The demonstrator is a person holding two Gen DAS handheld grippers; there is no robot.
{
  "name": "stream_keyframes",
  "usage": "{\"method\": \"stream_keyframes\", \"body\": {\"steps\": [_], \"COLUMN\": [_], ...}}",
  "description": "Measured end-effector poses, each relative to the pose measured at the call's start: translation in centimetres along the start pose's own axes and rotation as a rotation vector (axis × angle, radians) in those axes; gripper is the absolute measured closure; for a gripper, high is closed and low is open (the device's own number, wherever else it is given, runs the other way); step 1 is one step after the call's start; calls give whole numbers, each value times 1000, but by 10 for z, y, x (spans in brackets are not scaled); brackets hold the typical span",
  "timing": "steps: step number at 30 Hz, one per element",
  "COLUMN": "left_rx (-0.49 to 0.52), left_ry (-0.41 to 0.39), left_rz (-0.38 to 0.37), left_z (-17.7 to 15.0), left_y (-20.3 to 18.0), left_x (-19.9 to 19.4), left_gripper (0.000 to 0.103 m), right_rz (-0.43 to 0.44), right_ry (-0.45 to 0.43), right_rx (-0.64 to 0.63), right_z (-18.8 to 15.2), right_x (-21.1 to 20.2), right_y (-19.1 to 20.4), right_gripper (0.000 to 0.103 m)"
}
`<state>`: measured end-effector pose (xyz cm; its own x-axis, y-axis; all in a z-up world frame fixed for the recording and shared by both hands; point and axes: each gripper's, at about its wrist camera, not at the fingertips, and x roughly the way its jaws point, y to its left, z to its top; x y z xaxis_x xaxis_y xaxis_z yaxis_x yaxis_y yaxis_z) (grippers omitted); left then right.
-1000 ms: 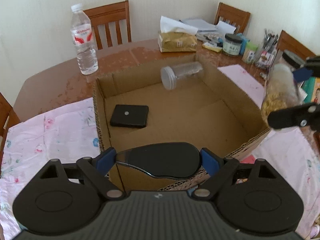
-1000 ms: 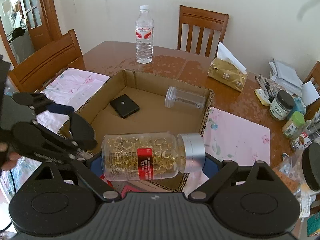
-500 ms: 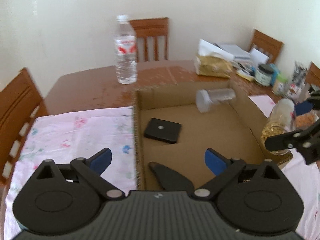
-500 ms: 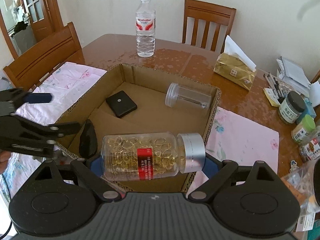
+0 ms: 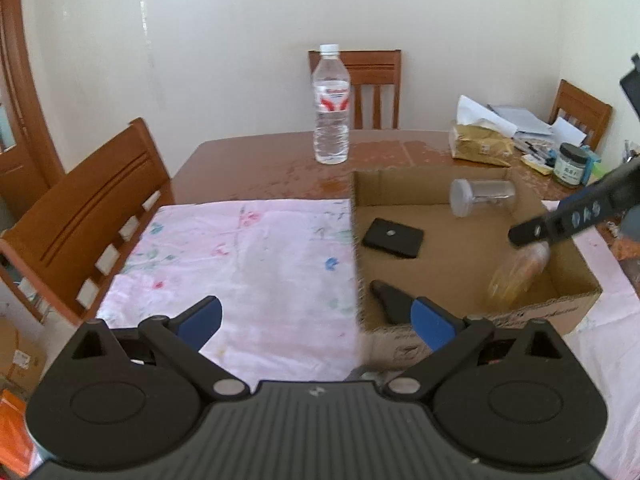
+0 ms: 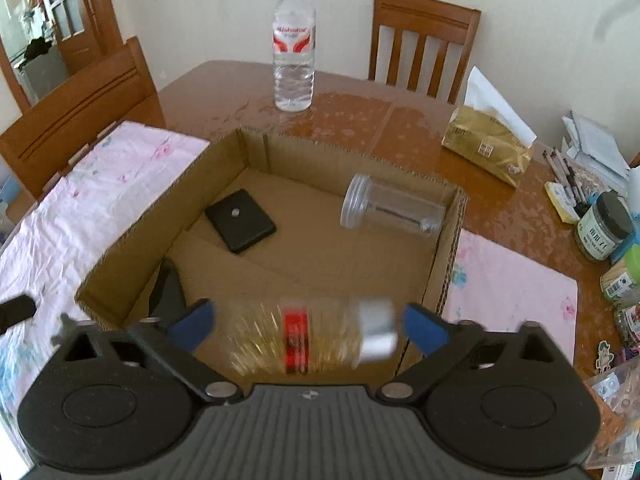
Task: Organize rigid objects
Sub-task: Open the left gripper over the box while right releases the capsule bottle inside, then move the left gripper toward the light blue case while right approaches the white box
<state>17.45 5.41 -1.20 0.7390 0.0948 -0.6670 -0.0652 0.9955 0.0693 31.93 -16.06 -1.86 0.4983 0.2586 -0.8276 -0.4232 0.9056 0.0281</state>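
Observation:
An open cardboard box (image 6: 256,144) sits on the table. It holds a flat black case (image 6: 240,226), a clear empty jar (image 6: 394,210) lying on its side and a black oval object (image 6: 170,288) in the near left corner. My right gripper (image 6: 306,322) is open. A pill bottle (image 6: 312,332) with golden capsules, red label and silver cap is blurred between its fingers, free of them, over the box's near side. In the left wrist view the bottle (image 5: 516,272) is a blur inside the box (image 5: 432,176). My left gripper (image 5: 316,316) is open and empty, over the pink cloth (image 5: 248,256) at the box's left wall.
A water bottle (image 6: 293,40) stands behind the box. A gold tissue pack (image 6: 488,142), jars (image 6: 604,226), pens and papers crowd the right side. Wooden chairs (image 5: 80,216) surround the table. A second pink cloth (image 6: 512,284) lies right of the box.
My left gripper let go of the black oval object into the box and drew back left. My right gripper opened and the pill bottle is dropping into the box.

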Motion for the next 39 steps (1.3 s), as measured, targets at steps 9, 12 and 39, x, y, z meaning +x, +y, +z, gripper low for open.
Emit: {"method": "stream_keyframes", "body": {"steps": [9, 12, 39], "left_rx": [-17, -16, 67], "left_ry": [36, 57, 126], "left_rz": [33, 41, -143], "left_z": [-15, -20, -69], "left_y": [21, 27, 67], "left_x": [-9, -10, -24], "left_gripper": [2, 2, 2], "right_rz": [-28, -39, -48], "right_ry": [-41, -44, 172], "right_rx": [29, 39, 99], "right_z": [-7, -17, -142], "right_x": [-23, -32, -33], "right_y": [12, 19, 134], "right_gripper": [0, 0, 0]}}
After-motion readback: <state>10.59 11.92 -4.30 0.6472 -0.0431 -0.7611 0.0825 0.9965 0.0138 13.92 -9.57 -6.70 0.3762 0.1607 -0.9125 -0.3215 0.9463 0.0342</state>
